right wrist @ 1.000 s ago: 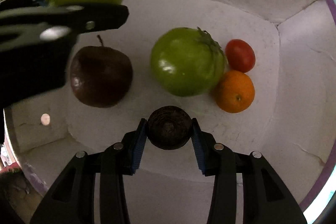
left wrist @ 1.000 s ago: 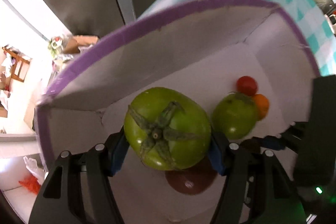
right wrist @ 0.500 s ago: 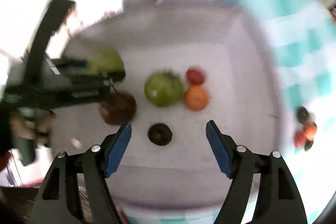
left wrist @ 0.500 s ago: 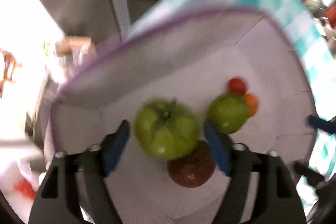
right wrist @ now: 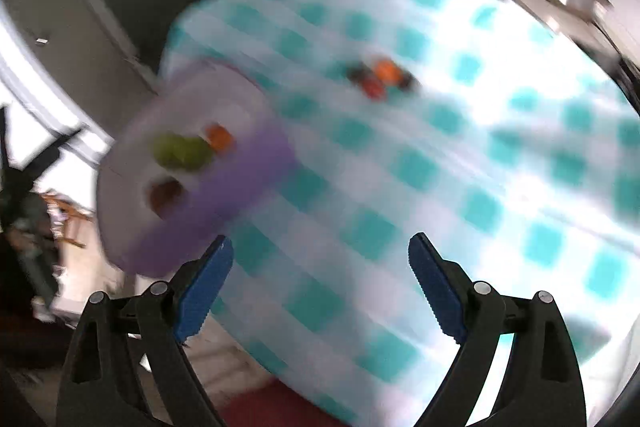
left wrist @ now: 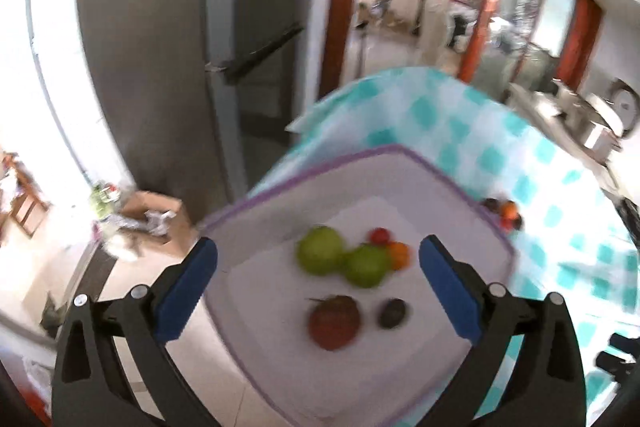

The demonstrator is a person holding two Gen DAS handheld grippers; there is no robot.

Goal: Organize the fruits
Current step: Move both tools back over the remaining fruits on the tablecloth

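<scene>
A white box with a purple rim (left wrist: pixel 448 183) sits at the edge of the checked table. In it lie two green tomatoes (left wrist: pixel 320 249) (left wrist: pixel 366 265), a small red tomato (left wrist: pixel 379 235), an orange (left wrist: pixel 399 254), a dark red apple (left wrist: pixel 334 321) and a small dark fruit (left wrist: pixel 393 313). My left gripper (left wrist: pixel 318 301) is open and empty above the box. My right gripper (right wrist: pixel 320 291) is open and empty above the tablecloth. The box (right wrist: pixel 192 195) shows blurred at the left of the right wrist view. A small pile of loose fruits (right wrist: pixel 380 77) lies on the table.
The table has a white and teal checked cloth (right wrist: pixel 440 167). The loose pile also shows beside the box in the left wrist view (left wrist: pixel 506 213). A grey fridge (left wrist: pixel 160 47) stands behind the table. Pots (left wrist: pixel 600 135) stand on a counter at the far right.
My left gripper let go of the green tomato, and my right gripper let go of the small dark fruit; both lie in the box. Both grippers opened and pulled back and up.
</scene>
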